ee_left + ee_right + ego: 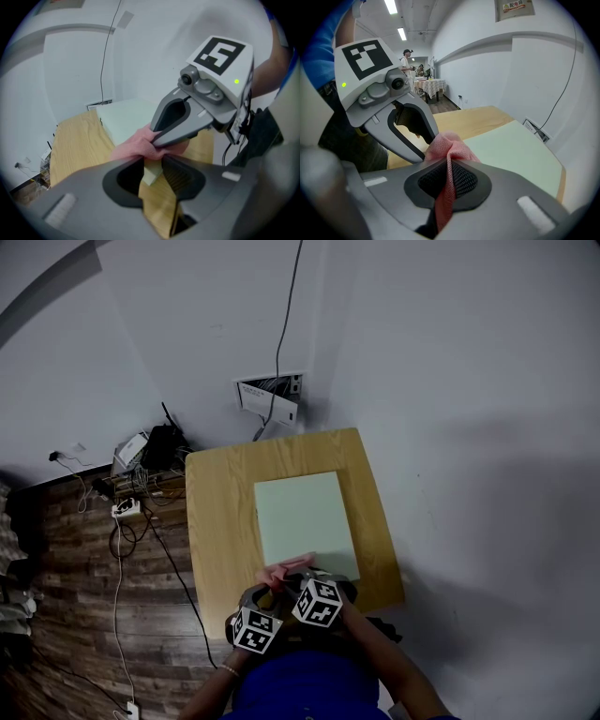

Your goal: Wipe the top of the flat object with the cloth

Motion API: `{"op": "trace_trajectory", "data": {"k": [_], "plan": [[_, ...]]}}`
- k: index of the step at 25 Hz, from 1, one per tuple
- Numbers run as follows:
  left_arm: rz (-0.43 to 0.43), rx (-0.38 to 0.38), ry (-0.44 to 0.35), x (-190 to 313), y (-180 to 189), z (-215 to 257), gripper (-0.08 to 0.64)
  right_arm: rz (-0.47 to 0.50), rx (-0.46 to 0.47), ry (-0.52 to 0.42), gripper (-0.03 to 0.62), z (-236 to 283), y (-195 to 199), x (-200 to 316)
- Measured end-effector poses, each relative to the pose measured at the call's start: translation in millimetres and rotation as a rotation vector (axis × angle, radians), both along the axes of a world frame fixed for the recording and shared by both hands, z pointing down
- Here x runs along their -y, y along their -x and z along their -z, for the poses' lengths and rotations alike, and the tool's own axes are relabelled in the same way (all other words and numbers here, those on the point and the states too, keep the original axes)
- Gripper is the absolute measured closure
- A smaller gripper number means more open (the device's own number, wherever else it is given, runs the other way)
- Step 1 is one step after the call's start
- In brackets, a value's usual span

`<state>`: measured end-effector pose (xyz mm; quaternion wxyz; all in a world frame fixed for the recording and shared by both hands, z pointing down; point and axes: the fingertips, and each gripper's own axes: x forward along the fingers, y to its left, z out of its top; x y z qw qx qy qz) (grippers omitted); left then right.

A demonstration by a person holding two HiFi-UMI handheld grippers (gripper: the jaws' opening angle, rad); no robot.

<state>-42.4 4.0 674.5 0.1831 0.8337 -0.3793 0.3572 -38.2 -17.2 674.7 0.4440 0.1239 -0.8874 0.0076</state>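
Note:
A pale green flat board (305, 517) lies on a small wooden table (220, 521). Both grippers meet at the table's near edge, by the board's near corner. My right gripper (449, 164) is shut on a pink cloth (447, 145), which hangs down between its dark pads. In the left gripper view the right gripper (157, 138) pinches the cloth (133, 145) just above the board (126, 117). My left gripper (152, 161) has its jaws apart, with wood and the board's corner showing through the gap; its tips rest against the cloth. From above, the cloth (286, 568) pokes out ahead of both marker cubes.
A power strip and tangled cables (127, 507) lie on the plank floor left of the table. A wall box with a cable (272, 395) sits behind the table's far edge. White walls stand behind and to the right. Distant tables and a standing person (408, 63) show in the right gripper view.

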Motion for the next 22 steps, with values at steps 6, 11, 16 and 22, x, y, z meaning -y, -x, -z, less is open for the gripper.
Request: {"op": "trace_trajectory", "data": {"k": [6,11,16,22], "plan": [[-0.001,0.002,-0.003,1,-1,-2,0.437,-0.023,-0.029,0.014,0.578,-3,-23,5],[-0.003,0.002,-0.001,1,-2,-2,0.437,-0.041,-0.064,0.023,0.578,-6,-46,10],[-0.004,0.006,0.001,0,-1,-2,0.437,-0.054,-0.109,0.017,0.578,-6,-69,13],[-0.003,0.006,0.0,1,-2,-2,0.437,-0.099,-0.146,0.021,0.578,-8,-103,20]]}}
